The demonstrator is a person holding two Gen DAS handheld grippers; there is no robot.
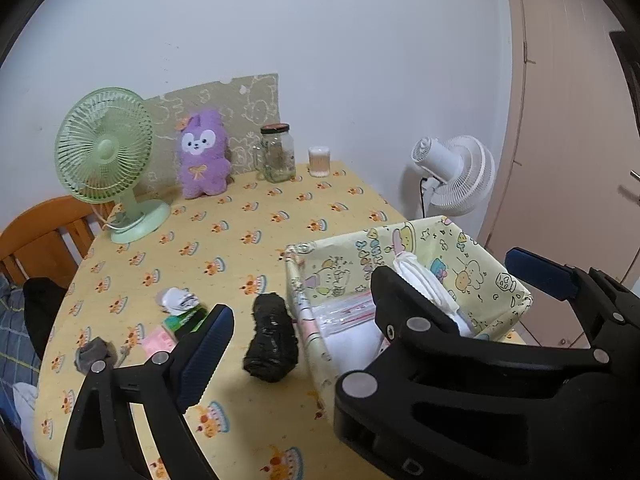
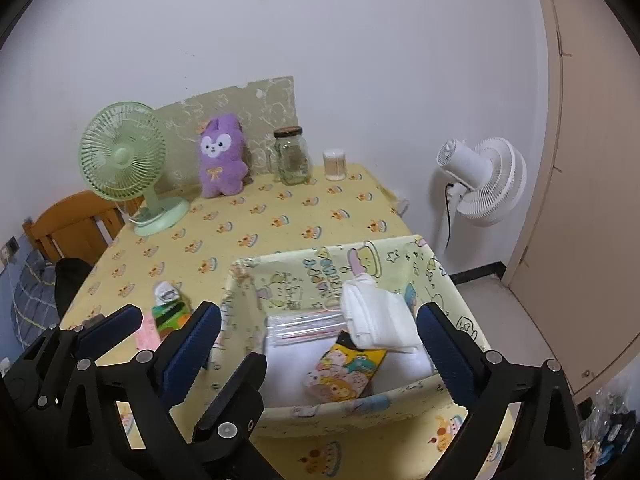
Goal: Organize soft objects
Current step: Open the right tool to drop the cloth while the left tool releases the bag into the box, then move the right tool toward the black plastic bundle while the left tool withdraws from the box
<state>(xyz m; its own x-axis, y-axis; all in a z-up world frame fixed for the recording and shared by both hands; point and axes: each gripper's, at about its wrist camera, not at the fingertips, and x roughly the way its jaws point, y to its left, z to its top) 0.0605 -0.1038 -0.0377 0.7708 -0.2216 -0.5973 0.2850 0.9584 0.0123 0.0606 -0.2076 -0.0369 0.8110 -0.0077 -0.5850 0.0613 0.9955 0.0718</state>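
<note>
1. Lying on the yellow tablecloth (image 1: pixel 224 248), left of the fabric bin (image 1: pixel 516 288): a grey sock ball (image 1: pixel 93 354), a patterned sock (image 1: pixel 180 312), a dark rolled sock bundle (image 1: pixel 271 340), shiny-flecked.
2. Left gripper (image 1: pixel 300 330) is spread wide and empty; the dark bundle sits between its fingers, not touched.
3. Bin, near right of the table, holds a zip bag (image 2: pixel 304 326), a cartoon-print sock (image 2: pixel 346 372), folded white cloth (image 2: pixel 378 320) leaning on its far wall.
4. Right gripper (image 2: pixel 340 364) is spread wide over the bin's near edge, holding nothing; the white cloth lies between its fingers.
</note>
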